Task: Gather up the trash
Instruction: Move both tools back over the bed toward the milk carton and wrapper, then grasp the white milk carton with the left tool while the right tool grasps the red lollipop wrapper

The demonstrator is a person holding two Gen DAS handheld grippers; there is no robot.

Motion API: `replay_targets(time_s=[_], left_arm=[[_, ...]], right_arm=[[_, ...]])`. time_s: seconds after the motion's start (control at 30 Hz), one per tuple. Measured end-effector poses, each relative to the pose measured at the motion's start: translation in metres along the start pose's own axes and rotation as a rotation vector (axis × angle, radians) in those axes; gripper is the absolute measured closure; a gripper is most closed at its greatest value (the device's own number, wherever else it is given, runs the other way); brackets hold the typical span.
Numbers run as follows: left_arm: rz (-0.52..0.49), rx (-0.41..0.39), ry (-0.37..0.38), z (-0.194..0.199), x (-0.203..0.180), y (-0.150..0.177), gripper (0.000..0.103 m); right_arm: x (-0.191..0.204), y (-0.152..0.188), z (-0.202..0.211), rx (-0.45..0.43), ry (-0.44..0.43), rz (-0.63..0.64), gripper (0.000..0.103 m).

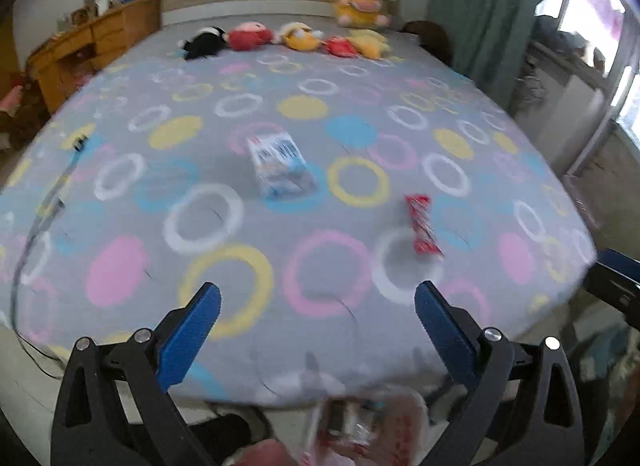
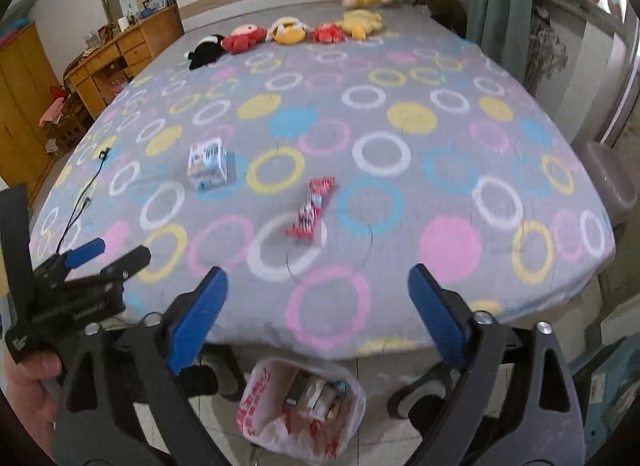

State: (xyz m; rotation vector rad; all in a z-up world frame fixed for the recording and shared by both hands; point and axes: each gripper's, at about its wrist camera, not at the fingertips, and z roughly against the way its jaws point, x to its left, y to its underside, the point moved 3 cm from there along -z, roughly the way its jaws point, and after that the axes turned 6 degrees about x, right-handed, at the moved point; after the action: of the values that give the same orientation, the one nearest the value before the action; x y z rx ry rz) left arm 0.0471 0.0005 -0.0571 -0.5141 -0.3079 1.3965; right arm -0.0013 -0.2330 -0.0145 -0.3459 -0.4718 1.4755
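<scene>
Trash remains on bed [image 2: 448,242]: red wrapper [image 2: 311,207] and small carton [image 2: 208,163], well apart. Left gripper [image 1: 318,302] and right gripper [image 2: 318,286] both gape empty above the near edge. Bag [image 2: 300,406] sits open on floor below, likely to receive drops.

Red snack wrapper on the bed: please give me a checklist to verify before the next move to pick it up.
1. Right gripper open, nothing between its fingers: ok.
2. Left gripper open and empty: ok.
3. Red snack wrapper lies free, apart from the blue-and-white carton: ok.
4. Trash bag on the floor, mouth open: ok.
5. Black cable far from the wrapper: ok.
6. Room left in the bag: cannot tell.
</scene>
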Motion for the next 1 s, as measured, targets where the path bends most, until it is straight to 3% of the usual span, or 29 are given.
replay_targets(time_s=[0.27, 0.5, 1.0], left_arm=[[0.012, 0.018, -0.081, -0.033, 0.015, -0.070, 0.008], [0.030, 0.050, -0.116, -0.071, 0.026, -0.105, 0.008], [0.068, 0.133, -0.167, -0.150, 0.043, -0.133, 0.008]], right_arm=[[0.016, -0.047, -0.030, 0.054, 0.053, 0.004, 0.007], [0.016, -0.074, -0.067, 0.101, 0.065, -0.037, 0.007], [0.023, -0.098, -0.139, 0.182, 0.125, -0.044, 0.007]])
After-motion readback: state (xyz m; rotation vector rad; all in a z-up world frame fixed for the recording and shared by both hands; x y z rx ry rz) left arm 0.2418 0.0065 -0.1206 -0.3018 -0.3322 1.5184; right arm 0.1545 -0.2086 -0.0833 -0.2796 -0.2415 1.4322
